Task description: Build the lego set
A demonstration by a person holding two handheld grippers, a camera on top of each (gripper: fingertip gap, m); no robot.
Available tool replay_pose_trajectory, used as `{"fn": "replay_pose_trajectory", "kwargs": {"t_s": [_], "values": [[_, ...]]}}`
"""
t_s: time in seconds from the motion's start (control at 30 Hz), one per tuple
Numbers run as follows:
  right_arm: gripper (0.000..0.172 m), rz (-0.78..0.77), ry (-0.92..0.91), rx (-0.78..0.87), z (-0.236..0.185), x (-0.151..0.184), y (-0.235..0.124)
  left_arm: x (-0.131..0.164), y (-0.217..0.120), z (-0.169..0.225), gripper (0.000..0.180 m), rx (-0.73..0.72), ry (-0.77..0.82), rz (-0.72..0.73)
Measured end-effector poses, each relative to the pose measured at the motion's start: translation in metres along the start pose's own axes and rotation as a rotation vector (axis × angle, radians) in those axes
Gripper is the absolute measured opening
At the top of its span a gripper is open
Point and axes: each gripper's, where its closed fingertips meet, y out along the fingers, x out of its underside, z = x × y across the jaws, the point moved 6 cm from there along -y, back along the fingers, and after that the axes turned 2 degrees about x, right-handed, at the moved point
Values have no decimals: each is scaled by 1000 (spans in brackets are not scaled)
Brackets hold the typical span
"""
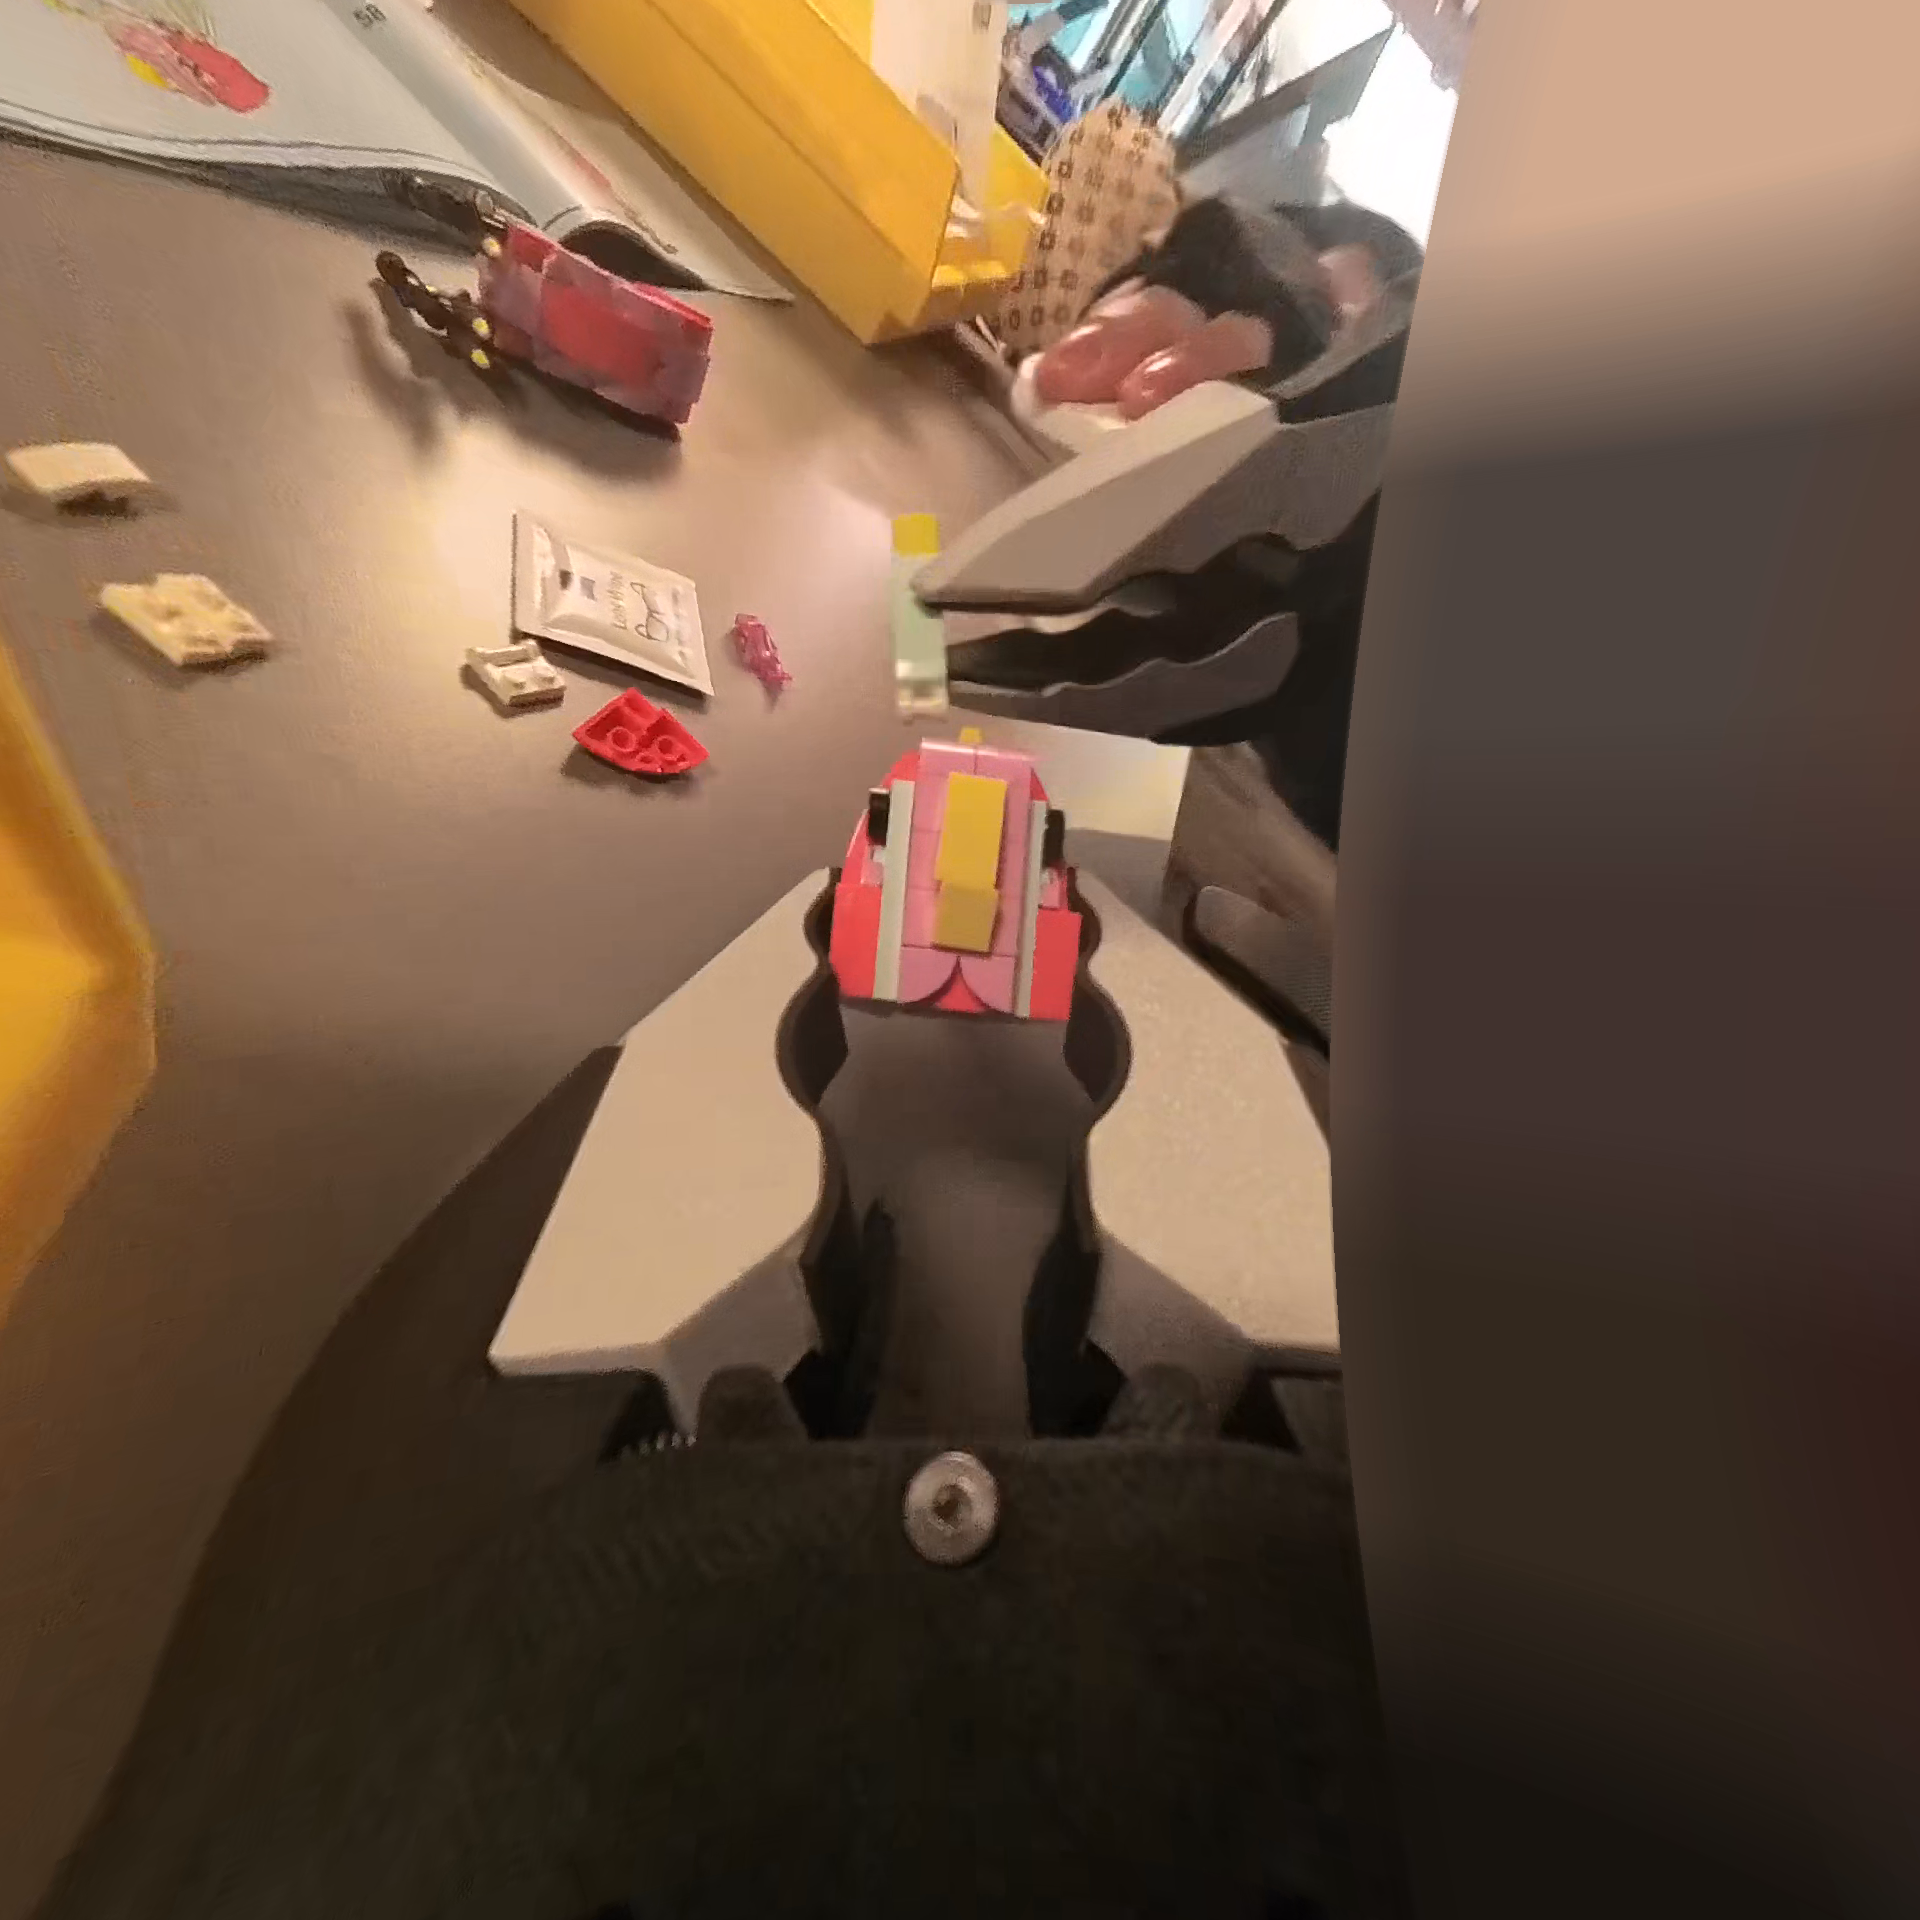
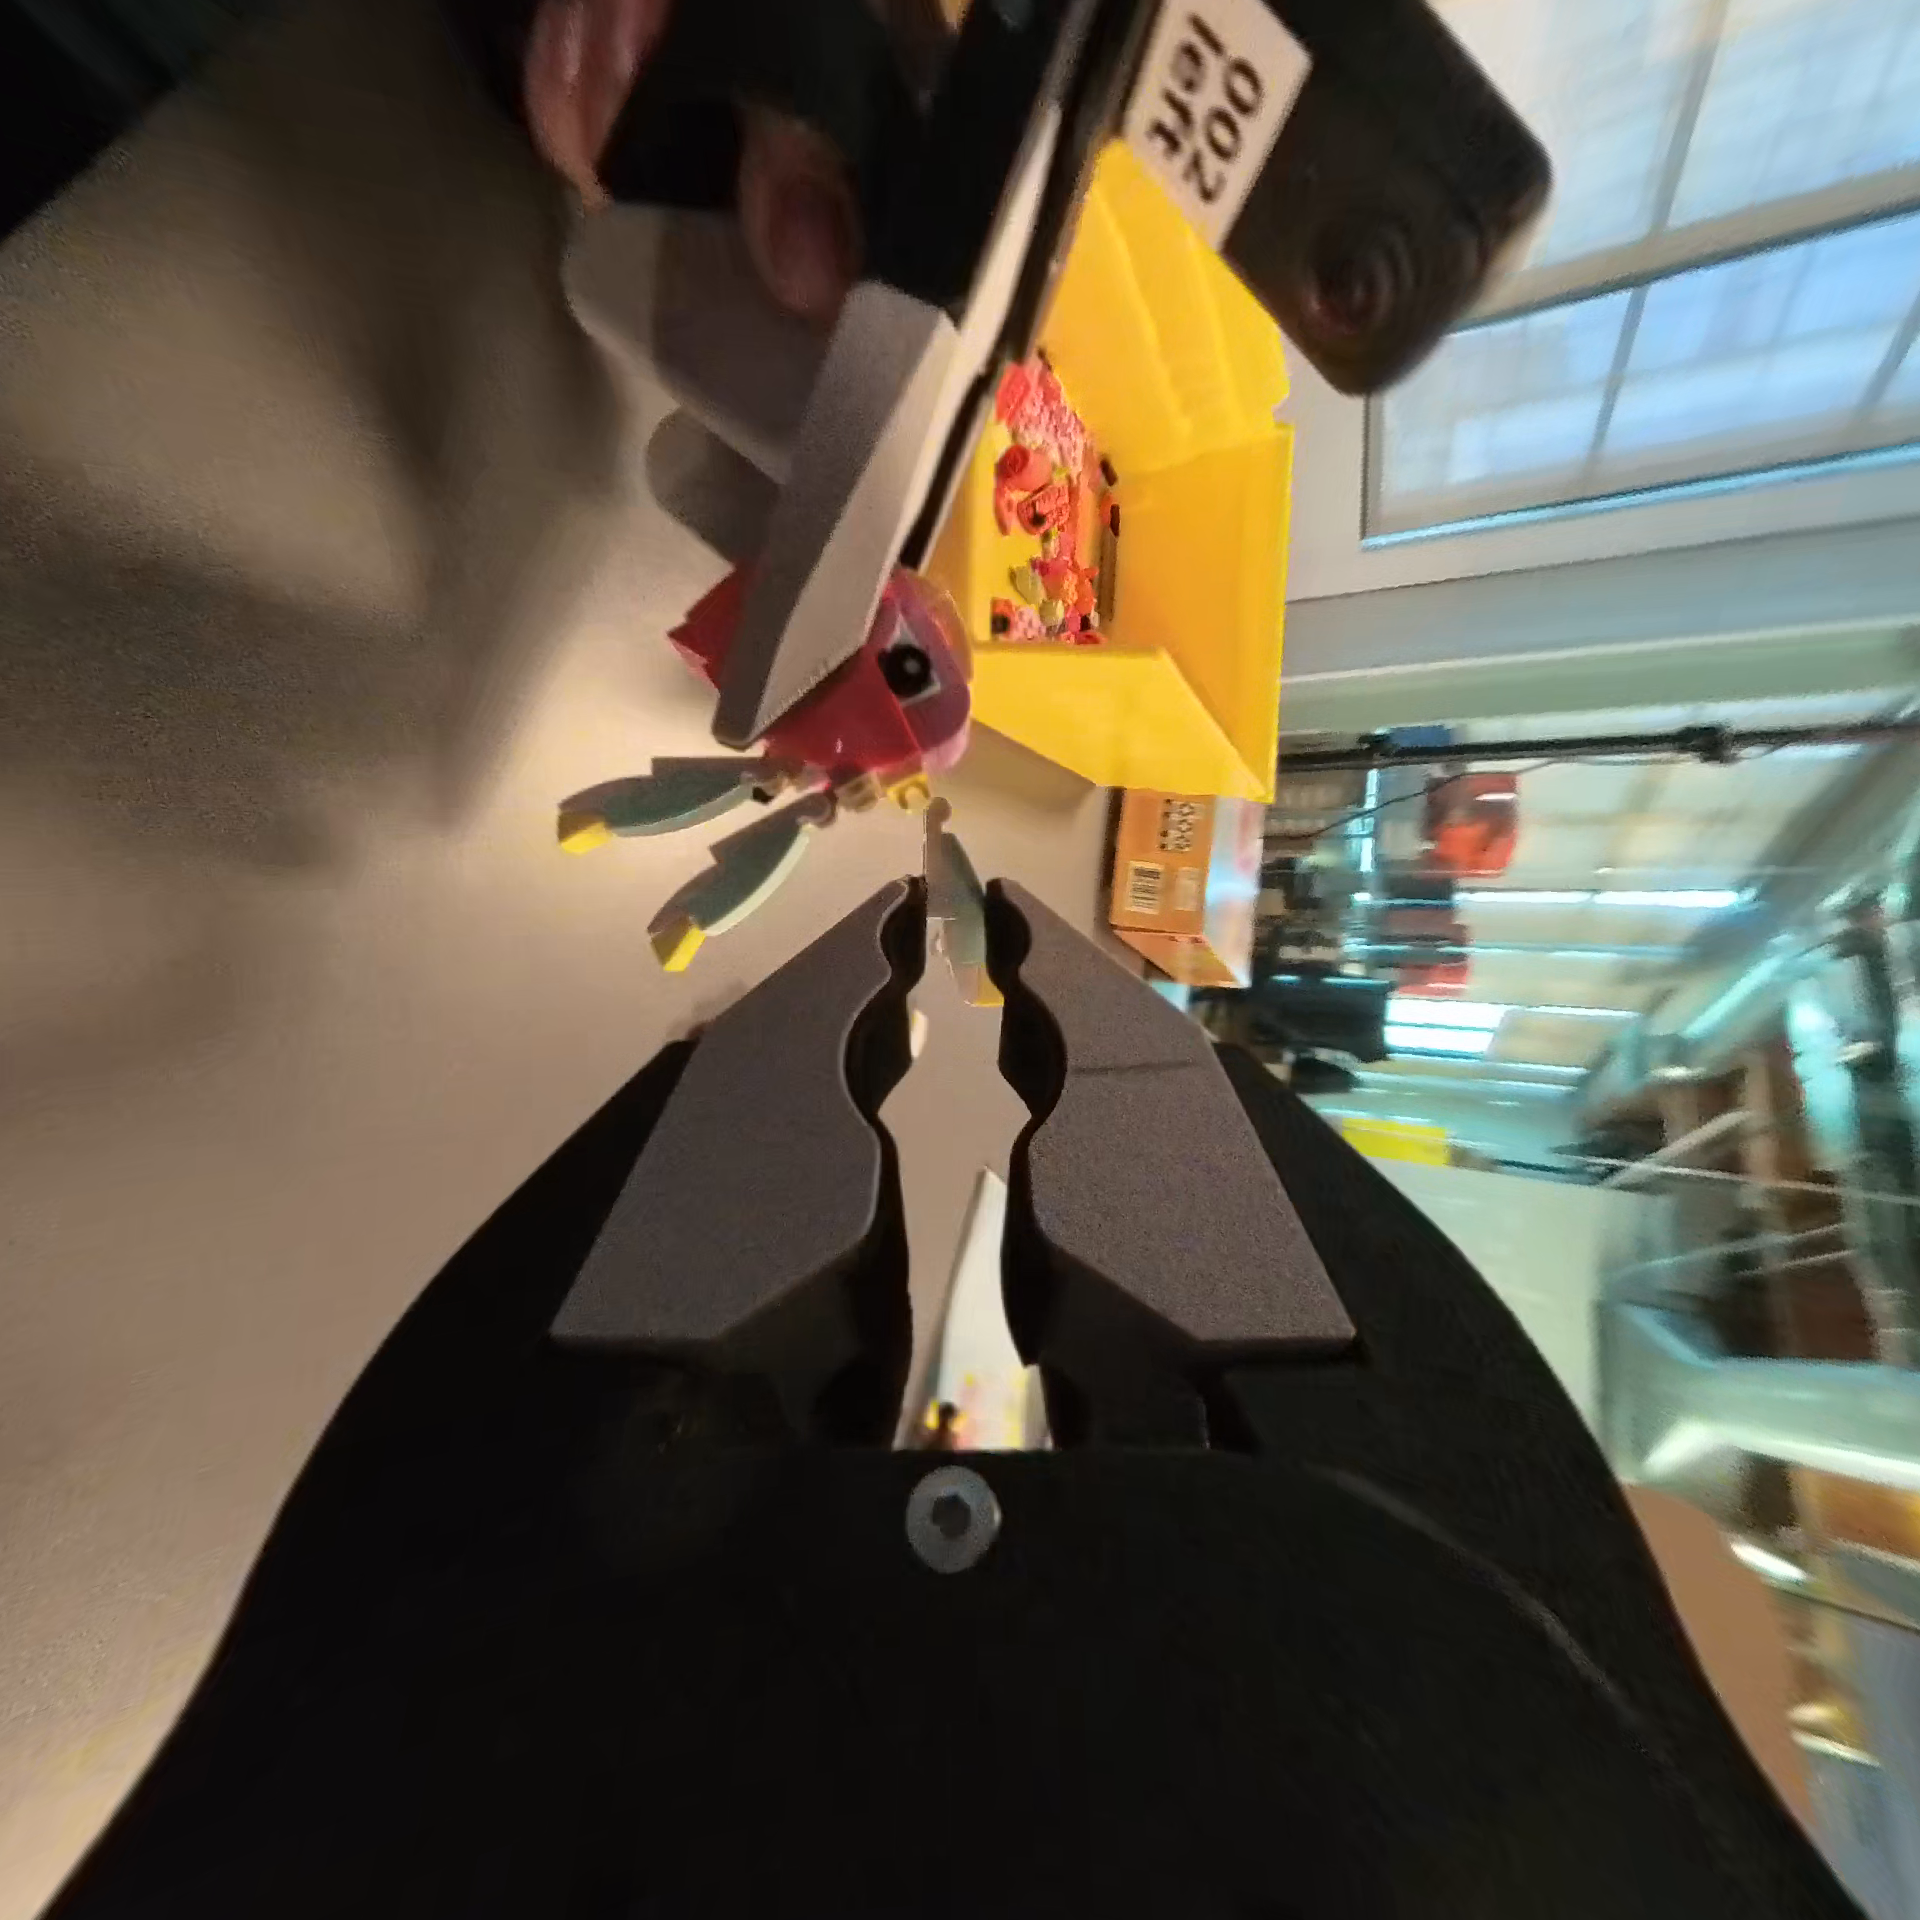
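My left gripper (image 1: 961, 930) is shut on a red and pink brick model (image 1: 966, 862) with a yellow strip on top, and holds it above the brown table (image 1: 312, 883). In the right wrist view the model (image 2: 862, 717) shows a black eye and two pale green fins with yellow tips (image 2: 665, 805), with a left finger (image 2: 821, 582) over it. My right gripper (image 2: 956, 904) is shut on a third pale green fin (image 2: 954, 883), its end close beside the model's underside. In the left wrist view the right gripper (image 1: 935, 634) holds that fin (image 1: 914, 613) just beyond the model.
On the table lie a red and pink sub-assembly (image 1: 603, 322), a red wedge plate (image 1: 639, 732), cream plates (image 1: 182, 618), a white sachet (image 1: 613, 613) and an open booklet (image 1: 260, 104). A yellow box (image 1: 790, 135) stands behind; a yellow tray of bricks (image 2: 1174, 665) lies past the model. Across from one pair of fingers to the other is roughly 4 cm.
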Motion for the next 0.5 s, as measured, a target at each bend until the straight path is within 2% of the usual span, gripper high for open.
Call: {"fn": "replay_pose_trajectory", "kwargs": {"t_s": [0.13,0.33,0.5], "values": [[10,-54,-162,29,-4,0,-8,0,10,0,38,-23,60,-23],[10,-119,-266,55,-4,7,-15,-2,10,-4,38,-12,39,5],[10,-95,-295,30,-8,0,-15,-1,11,-4,38,15,40,-14]]}}
